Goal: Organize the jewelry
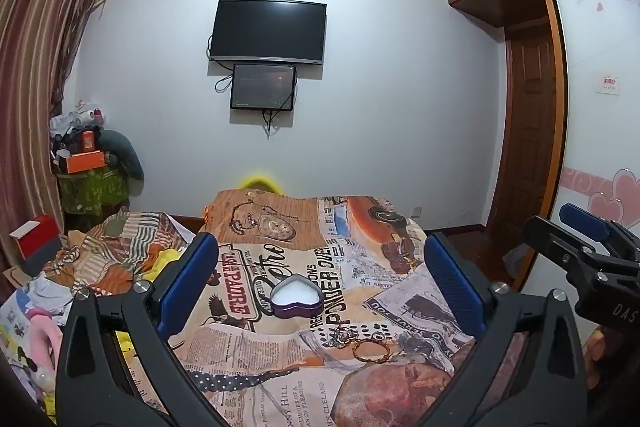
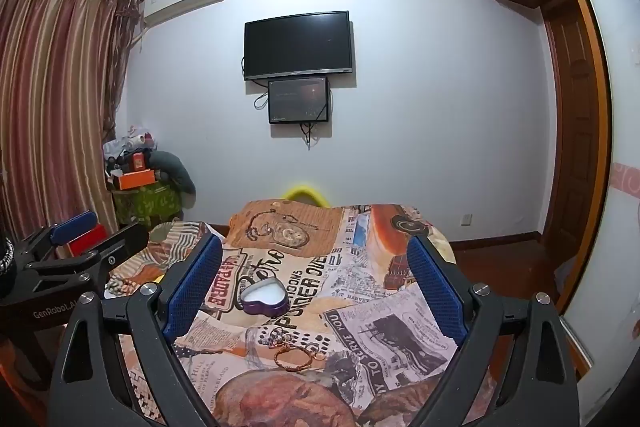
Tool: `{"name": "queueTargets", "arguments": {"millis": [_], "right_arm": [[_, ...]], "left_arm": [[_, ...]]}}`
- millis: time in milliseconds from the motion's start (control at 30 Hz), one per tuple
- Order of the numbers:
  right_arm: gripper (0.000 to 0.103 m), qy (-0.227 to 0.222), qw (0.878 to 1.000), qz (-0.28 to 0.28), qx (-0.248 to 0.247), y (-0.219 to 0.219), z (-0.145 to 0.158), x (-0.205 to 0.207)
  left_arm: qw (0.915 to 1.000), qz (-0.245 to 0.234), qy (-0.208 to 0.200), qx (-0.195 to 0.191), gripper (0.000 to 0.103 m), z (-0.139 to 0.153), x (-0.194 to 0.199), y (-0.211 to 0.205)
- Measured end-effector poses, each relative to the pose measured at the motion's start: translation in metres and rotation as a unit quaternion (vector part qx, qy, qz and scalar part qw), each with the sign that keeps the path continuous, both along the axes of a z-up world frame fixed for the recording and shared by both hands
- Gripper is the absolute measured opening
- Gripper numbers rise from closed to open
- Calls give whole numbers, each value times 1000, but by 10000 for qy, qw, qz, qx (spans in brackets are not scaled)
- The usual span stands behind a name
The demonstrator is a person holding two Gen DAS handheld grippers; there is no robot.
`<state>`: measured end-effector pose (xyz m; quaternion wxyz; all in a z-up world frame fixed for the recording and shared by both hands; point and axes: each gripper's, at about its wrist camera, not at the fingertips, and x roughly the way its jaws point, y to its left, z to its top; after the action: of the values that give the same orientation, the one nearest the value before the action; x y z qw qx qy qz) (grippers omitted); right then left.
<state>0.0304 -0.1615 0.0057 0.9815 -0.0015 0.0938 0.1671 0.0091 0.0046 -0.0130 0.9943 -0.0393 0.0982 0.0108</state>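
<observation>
Bracelet (image 1: 371,346) — between open left tool (image 1: 322,281) fingers

Purple heart tin (image 1: 296,299) w/ white inside, newsprint-collage bedspread (image 1: 280,355) in orange/tan, blue-padded black claws, gold bracelet (image 1: 371,350).

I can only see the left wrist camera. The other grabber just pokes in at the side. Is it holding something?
Observer: No. In the right wrist view the right gripper stands wide open, with nothing between its blue pads.
Operator: Does my grabber have any writing on it? I can't see its side.
Observer: Yes. The right wrist view shows the left gripper from the side, and its body reads GenRobot.AI.
Operator: Is the bracelet in front of the other grabber?
Observer: Yes. From there the bracelet lies on the bedspread about midway between its fingers, while the heart-shaped box sits farther out, toward its left finger.
</observation>
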Motion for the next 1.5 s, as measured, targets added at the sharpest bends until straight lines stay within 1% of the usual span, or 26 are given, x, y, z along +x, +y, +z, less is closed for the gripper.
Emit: {"name": "queueTargets", "arguments": {"millis": [167,567,1500], "right_arm": [[92,25,10000,3,-2,2,-5,2],[92,53,10000,8,-9,3,-7,1],[92,80,10000,15,-34,4,-9,2]], "left_arm": [[10000,-1,16,19,103,1,-2,2],[10000,-54,45,-5,103,1,3,2],[10000,-56,47,-33,103,1,0,4]]}}
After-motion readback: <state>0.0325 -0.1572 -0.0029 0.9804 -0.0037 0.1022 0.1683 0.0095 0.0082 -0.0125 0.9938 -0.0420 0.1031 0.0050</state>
